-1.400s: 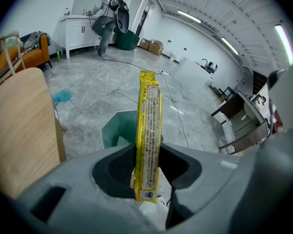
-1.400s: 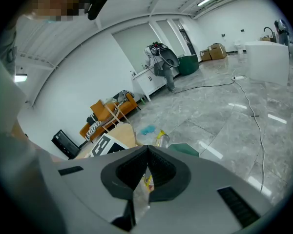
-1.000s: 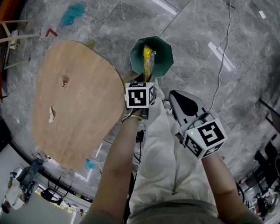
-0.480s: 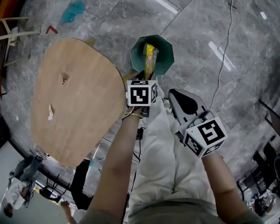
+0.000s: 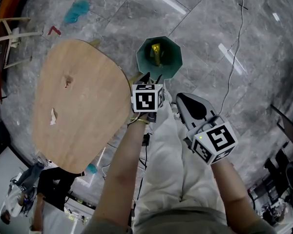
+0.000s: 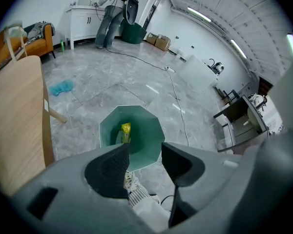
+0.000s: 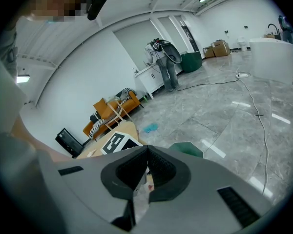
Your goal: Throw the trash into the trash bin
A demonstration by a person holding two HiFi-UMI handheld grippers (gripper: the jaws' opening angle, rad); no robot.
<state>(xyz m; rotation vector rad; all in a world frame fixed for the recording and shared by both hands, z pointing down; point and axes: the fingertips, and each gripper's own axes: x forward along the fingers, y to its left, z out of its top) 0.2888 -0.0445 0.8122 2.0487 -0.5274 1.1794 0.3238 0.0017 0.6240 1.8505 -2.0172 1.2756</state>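
A green trash bin (image 5: 172, 65) stands on the grey floor just past the wooden table (image 5: 83, 130). A yellow wrapper (image 5: 156, 52) lies inside it, also seen in the left gripper view as the yellow wrapper (image 6: 125, 131) in the bin (image 6: 146, 145). My left gripper (image 5: 149, 78) hangs above the bin's near rim. Its jaws have just been opening, and the left gripper (image 6: 144, 161) now stands open with nothing between its fingers. My right gripper (image 5: 183, 99) is held to the right, nearer me. The right gripper (image 7: 147, 155) is shut and empty.
Two small scraps (image 5: 67, 85) (image 5: 52, 117) lie on the table. A blue cloth (image 5: 76, 12) and a thin cable (image 5: 233, 62) lie on the floor. A white shoe (image 6: 133, 188) shows below the left jaws. Wooden chair parts (image 5: 12, 38) stand at the far left.
The yellow wrapper, earlier sticking up between the left jaws over the bin, has dropped down inside the bin. The left jaws have spread apart. The right gripper has not moved.
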